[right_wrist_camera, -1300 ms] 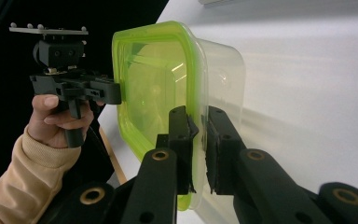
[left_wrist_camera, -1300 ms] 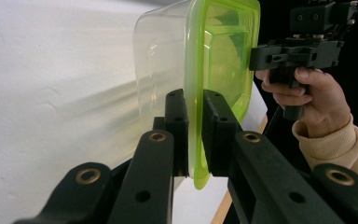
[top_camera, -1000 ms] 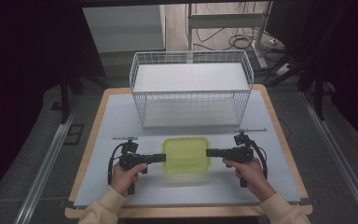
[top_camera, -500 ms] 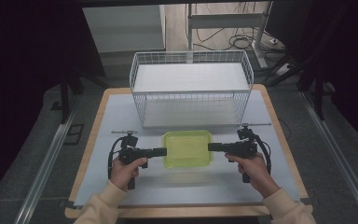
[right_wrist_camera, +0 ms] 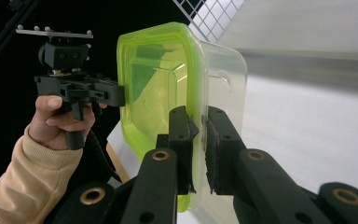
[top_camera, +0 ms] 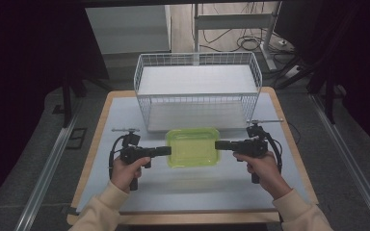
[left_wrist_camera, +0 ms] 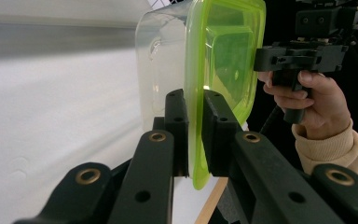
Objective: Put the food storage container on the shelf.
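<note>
Hidden bits first: in the high view the box (top_camera: 193, 147) covered both sets of jaw tips, so the grip itself couldn't be read from there. In the left gripper view the box's top corner was cut off by the frame edge & the far table was a white blur. In the right gripper view the lower edge of the lid sat behind the jaws.

Edges/room: the box hung in front of the wire basket (top_camera: 197, 91), just short of its near wall, w/ bare white table (top_camera: 192, 192) toward the person & to both sides. The wooden table edge ran outside each hand, well apart from the box.

The box: clear plastic tub w/ a lime-green see-through lid, rounded corners, a raised rectangular panel in the lid's middle. Seen from above it sat level, lid up, between the two hands. Contents couldn't be made out.

Jaws: left gripper (top_camera: 166, 151) was pinching the box's left rim – its own view showed the lid edge clamped between the two black pads (left_wrist_camera: 177, 116). Right gripper (top_camera: 218, 145) was pinching the opposite rim the same way, pads (right_wrist_camera: 220, 135) pressed on lid edge & tub wall.
</note>
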{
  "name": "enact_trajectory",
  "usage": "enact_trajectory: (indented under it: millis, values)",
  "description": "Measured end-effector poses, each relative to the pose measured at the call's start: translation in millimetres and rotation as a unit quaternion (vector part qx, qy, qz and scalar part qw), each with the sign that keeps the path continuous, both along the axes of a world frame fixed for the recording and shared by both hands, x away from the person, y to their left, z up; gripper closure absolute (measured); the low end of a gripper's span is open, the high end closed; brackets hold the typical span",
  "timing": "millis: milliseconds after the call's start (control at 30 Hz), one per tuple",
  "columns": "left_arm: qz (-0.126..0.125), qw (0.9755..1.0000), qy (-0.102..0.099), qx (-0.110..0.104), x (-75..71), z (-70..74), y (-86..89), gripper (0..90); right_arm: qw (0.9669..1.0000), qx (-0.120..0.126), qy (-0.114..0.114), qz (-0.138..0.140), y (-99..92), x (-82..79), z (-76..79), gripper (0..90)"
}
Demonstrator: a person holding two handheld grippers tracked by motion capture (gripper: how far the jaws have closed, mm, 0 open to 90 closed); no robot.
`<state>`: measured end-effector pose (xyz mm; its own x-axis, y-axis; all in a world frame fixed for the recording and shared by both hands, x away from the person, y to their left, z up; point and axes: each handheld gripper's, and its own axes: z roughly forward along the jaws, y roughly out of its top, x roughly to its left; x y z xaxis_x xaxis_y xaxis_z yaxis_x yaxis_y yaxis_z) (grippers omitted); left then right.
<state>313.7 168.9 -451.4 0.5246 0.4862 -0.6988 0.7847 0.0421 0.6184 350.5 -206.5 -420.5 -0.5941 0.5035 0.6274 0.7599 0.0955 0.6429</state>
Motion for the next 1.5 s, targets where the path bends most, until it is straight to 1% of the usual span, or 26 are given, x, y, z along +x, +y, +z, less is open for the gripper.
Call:
enact_trajectory:
  millis: [167,267,400,567,767,933,1067,1300,1500]
  values:
    - [0.000,1.0000,-0.004,-0.002,2.5,7.2,0.9,81.8,1.0000,0.001,-0.007,0.000,0.9,1.3,7.9,82.2]
    - [0.001,1.0000,-0.003,-0.005,4.5,10.3,1.6,81.8,1.0000,0.001,-0.010,-0.001,1.6,2.6,13.1,82.3]
    - [0.001,1.0000,-0.005,-0.002,8.7,16.7,2.5,81.8,0.9999,0.000,-0.016,0.000,2.8,5.5,19.9,82.3]
    - [0.003,1.0000,-0.008,-0.001,13.7,23.7,2.3,81.8,0.9999,0.001,-0.012,-0.002,3.1,11.5,25.8,82.3]
    - [0.003,0.9999,-0.012,0.001,19.2,33.4,2.3,81.7,0.9998,-0.003,-0.020,-0.004,3.9,16.1,35.9,82.4]
    - [0.004,0.9999,-0.012,0.007,26.6,40.7,1.0,81.7,0.9999,0.001,-0.014,-0.008,3.1,22.1,39.1,82.4]
    - [0.004,0.9999,-0.012,0.006,34.4,46.5,-0.4,81.7,0.9998,0.007,-0.012,-0.013,1.6,26.7,43.7,82.4]
    - [0.005,0.9998,-0.015,0.009,44.2,56.3,-1.9,81.6,0.9998,0.006,-0.010,-0.016,0.2,34.2,52.6,82.4]
    - [0.005,0.9998,-0.019,0.010,49.5,64.4,-2.5,81.6,0.9997,0.005,-0.011,-0.018,0.1,38.6,61.1,82.4]
